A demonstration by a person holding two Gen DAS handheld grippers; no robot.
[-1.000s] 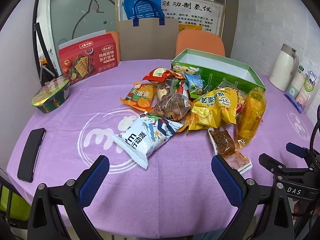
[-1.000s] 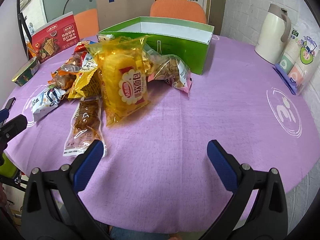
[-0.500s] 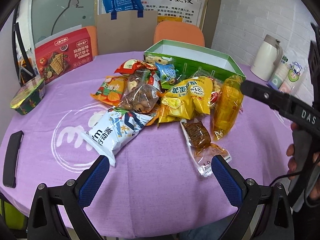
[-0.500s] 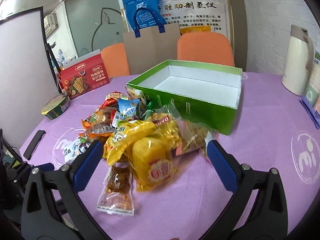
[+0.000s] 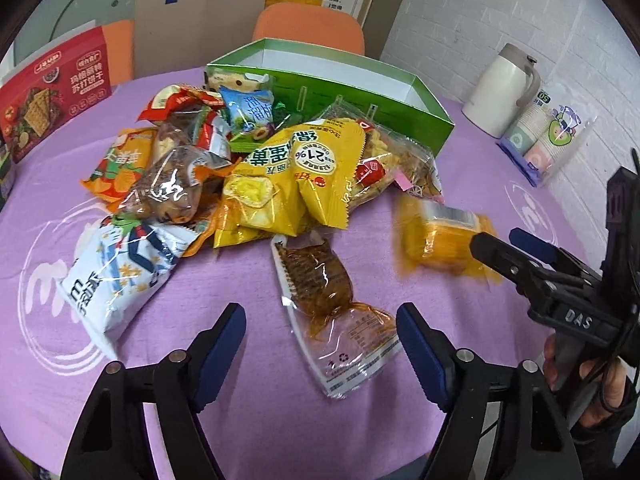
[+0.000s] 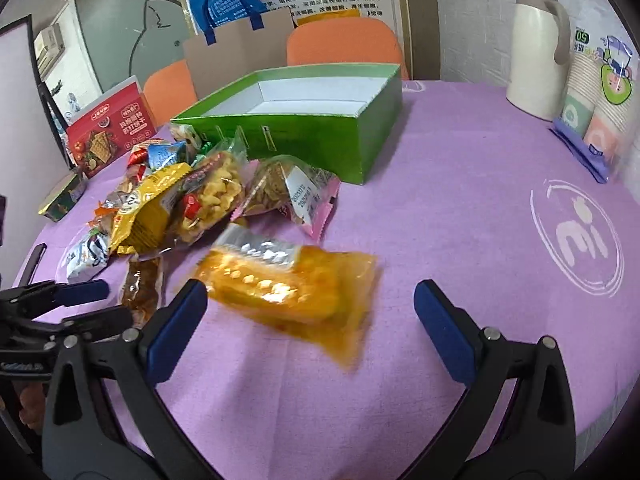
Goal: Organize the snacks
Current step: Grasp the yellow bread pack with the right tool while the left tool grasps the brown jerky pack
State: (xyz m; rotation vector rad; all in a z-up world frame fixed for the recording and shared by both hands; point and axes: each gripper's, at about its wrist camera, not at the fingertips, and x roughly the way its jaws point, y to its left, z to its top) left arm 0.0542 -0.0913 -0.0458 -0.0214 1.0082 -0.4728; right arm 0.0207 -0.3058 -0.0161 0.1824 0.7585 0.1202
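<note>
A pile of snack packets (image 5: 256, 160) lies on the purple table in front of an open green box (image 5: 332, 80), which also shows in the right wrist view (image 6: 320, 120). A yellow-orange packet (image 6: 292, 288) lies apart from the pile, blurred, between the fingers of my open right gripper (image 6: 308, 320); it also shows in the left wrist view (image 5: 440, 236). My left gripper (image 5: 320, 336) is open and empty, just before a clear packet of brown snack (image 5: 324, 280). A white and blue packet (image 5: 116, 268) lies to its left.
A white kettle (image 6: 540, 44) and a pack of paper cups (image 6: 596, 92) stand at the right. A red cracker box (image 5: 52, 84), a brown bag and orange chairs are behind the table. A small tin (image 6: 64, 196) and a black phone sit at the left edge.
The yellow-orange packet has come off the pile and now lies flat on the cloth to its right. My right gripper has dropped low around it. My left gripper has moved closer to the brown snack packet.
</note>
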